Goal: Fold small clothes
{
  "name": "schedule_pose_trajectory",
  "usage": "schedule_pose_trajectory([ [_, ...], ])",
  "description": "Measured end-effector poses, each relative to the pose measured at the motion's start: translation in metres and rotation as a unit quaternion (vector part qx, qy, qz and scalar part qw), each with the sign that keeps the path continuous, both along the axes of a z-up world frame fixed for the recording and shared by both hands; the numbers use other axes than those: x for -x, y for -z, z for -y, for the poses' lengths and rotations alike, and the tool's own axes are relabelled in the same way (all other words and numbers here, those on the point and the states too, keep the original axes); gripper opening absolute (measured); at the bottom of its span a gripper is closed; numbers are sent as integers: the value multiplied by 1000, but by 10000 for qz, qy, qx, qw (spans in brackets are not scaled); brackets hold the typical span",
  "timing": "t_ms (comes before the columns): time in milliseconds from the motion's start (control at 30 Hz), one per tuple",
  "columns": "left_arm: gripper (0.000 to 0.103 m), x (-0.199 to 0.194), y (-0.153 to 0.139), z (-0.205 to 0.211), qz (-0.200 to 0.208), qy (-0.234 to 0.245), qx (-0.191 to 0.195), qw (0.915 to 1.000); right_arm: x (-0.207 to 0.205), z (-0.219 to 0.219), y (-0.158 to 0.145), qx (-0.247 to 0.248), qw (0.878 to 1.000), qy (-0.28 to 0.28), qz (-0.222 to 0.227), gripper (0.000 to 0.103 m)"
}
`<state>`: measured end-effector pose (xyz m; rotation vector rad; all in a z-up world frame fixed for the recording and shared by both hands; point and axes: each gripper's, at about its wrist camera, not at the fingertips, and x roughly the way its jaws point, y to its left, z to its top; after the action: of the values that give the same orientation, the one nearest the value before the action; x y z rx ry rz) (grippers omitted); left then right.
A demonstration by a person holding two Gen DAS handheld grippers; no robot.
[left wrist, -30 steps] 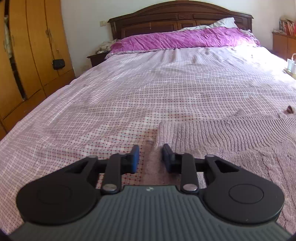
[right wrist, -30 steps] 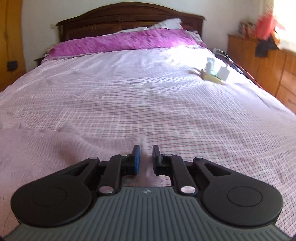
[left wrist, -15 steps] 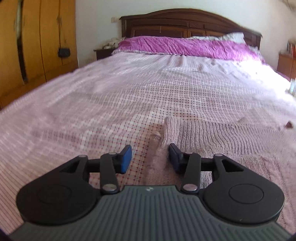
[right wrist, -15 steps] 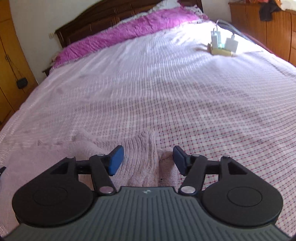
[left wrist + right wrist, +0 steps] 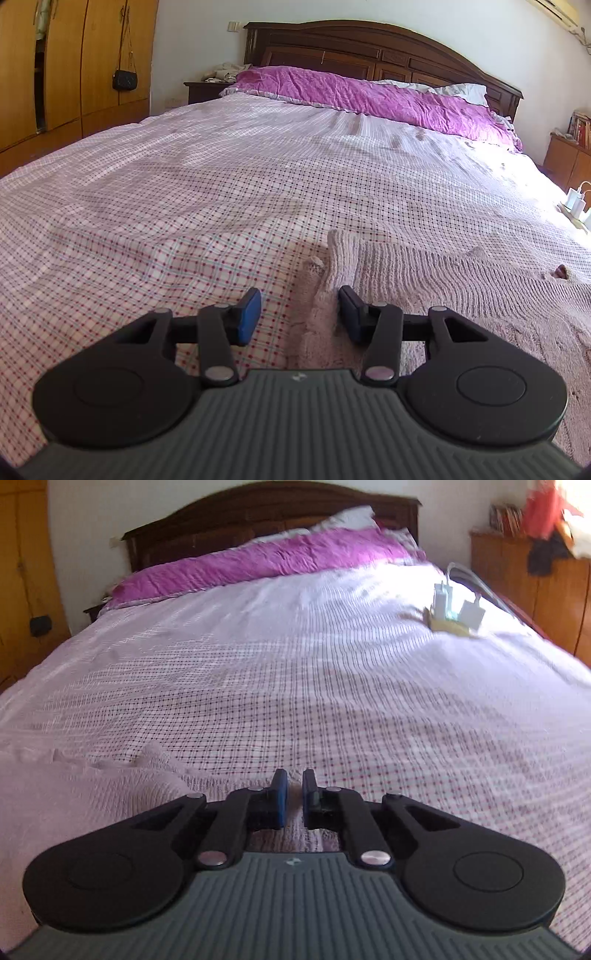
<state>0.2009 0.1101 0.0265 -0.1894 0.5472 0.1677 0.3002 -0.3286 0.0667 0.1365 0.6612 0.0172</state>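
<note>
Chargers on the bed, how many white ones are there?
2. Both white chargers stand side by side on a yellowish strip near the bed's right edge: one nearer the headboard, one nearer the gripper. The strip could hide more behind them.

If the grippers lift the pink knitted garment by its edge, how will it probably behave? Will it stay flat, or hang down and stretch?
The pink knitted garment would probably hang limp: its edge already bunches and curls on the bed sheet. The loose ribbed knit suggests it may stretch under its own weight. The fuzzy surface should grip the pads rather than slip, as between the nearly closed right gripper.
</note>
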Motion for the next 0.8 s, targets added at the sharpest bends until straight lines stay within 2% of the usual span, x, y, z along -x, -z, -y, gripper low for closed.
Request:
schedule_pose_trajectory([
  [67, 49, 0, 0, -2, -2, 5, 68, 10000, 0, 6, 0, -301, 9995, 48, -44, 30],
  [100, 49, 0, 0, -3, 1, 5, 98, 10000, 0, 7, 0, -312, 9995, 80, -51, 56],
  [133, 49, 1, 0, -4, 6, 5, 121, 9999, 0, 6, 1, -252, 9996, 115, -43, 75],
  [167, 49, 1, 0, -4, 9, 7, 141, 9999, 0, 4, 1, -184, 9998, 82, -56, 77],
  [267, 49, 2, 0, -6, 18, 15, 195, 9998, -7, -4, 7, -60, 9992, -275, -277, 75],
  [300, 49, 2, 0, -6, 19, 15, 198, 9998, -7, -10, 9, 70, 9990, -331, -282, 68],
  [333, 49, 3, 0, -6, 22, 17, 199, 9998, -7, -16, 10, 220, 9983, -453, -279, 42],
  [400, 49, 3, 0, -6, 24, 18, 194, 9998, -2, -28, 7, 578, 9963, -636, -73, 15],
  [500, 49, 2, 0, -6, 25, 18, 195, 9998, 12, -42, -6, 990, 9900, -863, 512, 14],
  [567, 49, 4, -1, -5, 24, 19, 177, 9998, 11, -45, -7, 1288, 9868, -777, 607, 14],
  [633, 49, 4, -2, -4, 28, 23, 150, 9999, -1, -42, 1, 1422, 9873, -624, 336, 14],
  [700, 49, 5, -3, -3, 36, 30, 138, 9999, -16, -37, 15, 1385, 9882, -618, -195, 16],
  [800, 49, 5, -3, -3, 42, 39, 152, 9999, -20, -34, 19, 1381, 9878, -651, -324, 30],
])
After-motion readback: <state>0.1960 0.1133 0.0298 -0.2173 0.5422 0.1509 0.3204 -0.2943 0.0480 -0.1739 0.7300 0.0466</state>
